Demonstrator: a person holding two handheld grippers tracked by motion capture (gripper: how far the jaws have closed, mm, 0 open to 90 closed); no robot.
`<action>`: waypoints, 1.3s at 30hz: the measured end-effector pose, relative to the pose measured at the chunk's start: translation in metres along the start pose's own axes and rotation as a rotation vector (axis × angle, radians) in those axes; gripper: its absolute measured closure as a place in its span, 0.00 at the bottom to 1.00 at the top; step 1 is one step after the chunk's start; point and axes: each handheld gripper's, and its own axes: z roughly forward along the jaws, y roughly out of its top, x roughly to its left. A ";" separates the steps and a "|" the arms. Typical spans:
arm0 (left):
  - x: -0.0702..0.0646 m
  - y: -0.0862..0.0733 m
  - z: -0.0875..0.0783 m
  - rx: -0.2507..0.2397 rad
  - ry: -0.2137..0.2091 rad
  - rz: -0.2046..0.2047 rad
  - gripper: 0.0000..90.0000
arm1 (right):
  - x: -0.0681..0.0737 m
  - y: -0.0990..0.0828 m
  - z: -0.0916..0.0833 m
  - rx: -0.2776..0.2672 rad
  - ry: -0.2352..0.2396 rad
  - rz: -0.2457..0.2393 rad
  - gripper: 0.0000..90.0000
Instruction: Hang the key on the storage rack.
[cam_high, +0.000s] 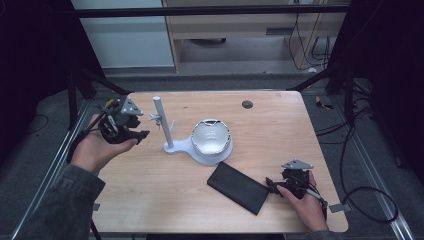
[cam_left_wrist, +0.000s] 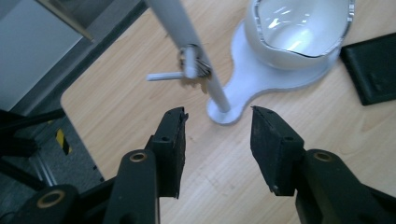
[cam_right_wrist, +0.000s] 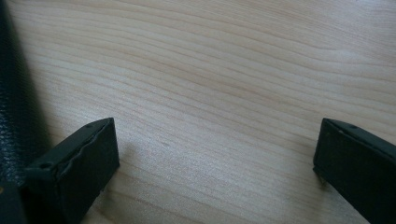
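High view, white stand (cam_high: 197, 148), upright post (cam_high: 163, 122), glossy bowl (cam_high: 211, 138) on base

My count, table (cam_high: 150, 200) in front of me: one wooden table. One white stand (cam_high: 175, 146) on it, with one upright pole (cam_high: 163, 121) and one flat base. Small pegs (cam_left_wrist: 164, 75) on pole: two I can make out, third unclear. One white bowl (cam_high: 211, 138) on base. One flat black case (cam_high: 238, 187). One dark round spot (cam_high: 247, 104) in tabletop. Two grippers in my hands: left gripper (cam_high: 141, 135), right gripper (cam_high: 270, 186), two black jaws each.
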 end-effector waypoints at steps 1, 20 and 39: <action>-0.005 -0.002 0.000 -0.009 -0.011 0.004 0.60 | 0.000 0.000 0.000 0.000 0.000 -0.001 0.00; -0.076 -0.020 0.061 -0.051 -0.139 0.044 0.52 | 0.000 0.000 0.000 0.000 0.001 -0.001 0.00; -0.137 -0.013 0.146 -0.140 -0.296 0.050 0.83 | 0.000 -0.001 -0.001 0.000 0.003 -0.003 0.01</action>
